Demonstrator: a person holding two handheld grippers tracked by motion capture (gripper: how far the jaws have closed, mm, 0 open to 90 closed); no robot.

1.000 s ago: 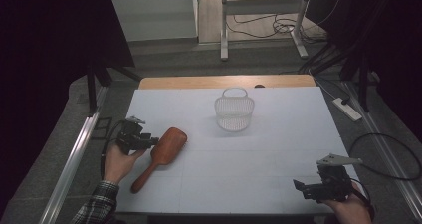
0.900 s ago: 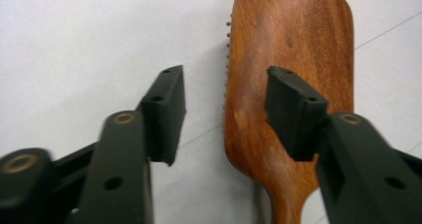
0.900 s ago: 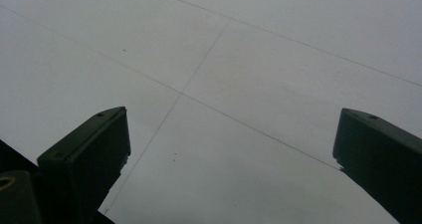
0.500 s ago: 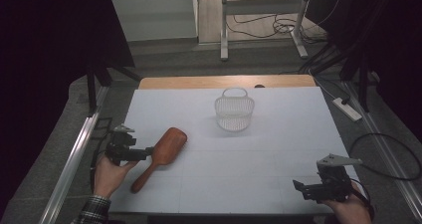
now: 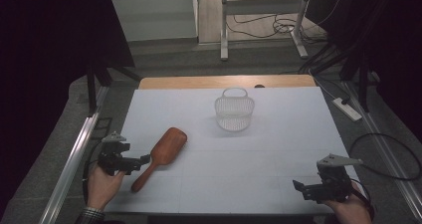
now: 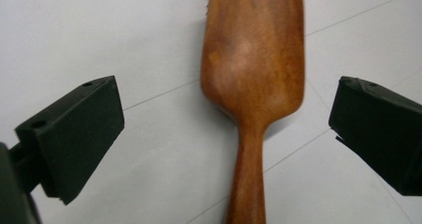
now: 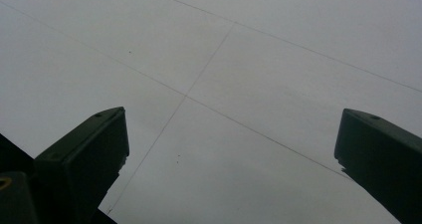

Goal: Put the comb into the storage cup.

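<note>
A wooden hairbrush lies back-up on the white table, its handle pointing to the near left. My left gripper sits just left of the handle. Its jaws have just been opening and now stand wide, touching nothing. In the left gripper view the brush runs up the middle, its handle between the spread jaws of my left gripper. My right gripper rests low at the near right corner, open. In the right gripper view my right gripper has bare table between its jaws.
A white mesh basket with a hoop handle stands upright at the table's back middle. A wooden strip edges the far side. A metal rail runs along the left, and a power strip and cables lie off the right edge.
My left gripper has drawn back from beside the brush head toward the near left edge, and its jaws have spread. The brush, the basket and my right gripper have stayed put.
</note>
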